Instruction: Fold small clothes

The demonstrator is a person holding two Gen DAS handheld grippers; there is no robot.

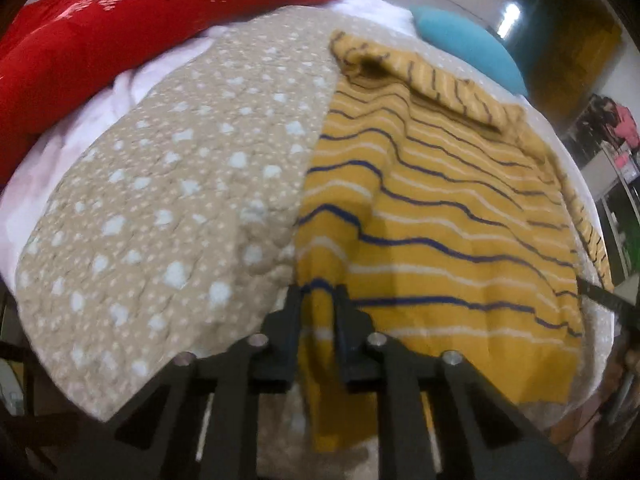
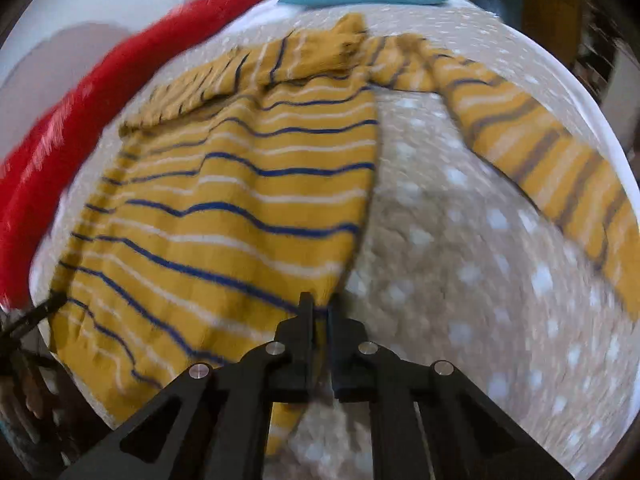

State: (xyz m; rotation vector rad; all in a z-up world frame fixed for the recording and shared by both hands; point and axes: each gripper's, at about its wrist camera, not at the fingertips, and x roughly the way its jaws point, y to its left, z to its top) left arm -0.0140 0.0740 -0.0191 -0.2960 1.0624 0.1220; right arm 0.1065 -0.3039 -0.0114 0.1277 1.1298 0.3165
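Two black grippers point steeply down at the near hem of a sweater (image 1: 440, 216), one at each corner. The left gripper (image 1: 318, 292) is clamped on the hem's left corner, its fingers (image 1: 294, 312) nearly parallel with a narrow band of fabric between them. The right gripper (image 2: 319, 304) is clamped on the hem's right corner, its fingers (image 2: 307, 320) almost touching around a thin fold of fabric. The tip of each gripper shows at the edge of the other's view, across the sweater.
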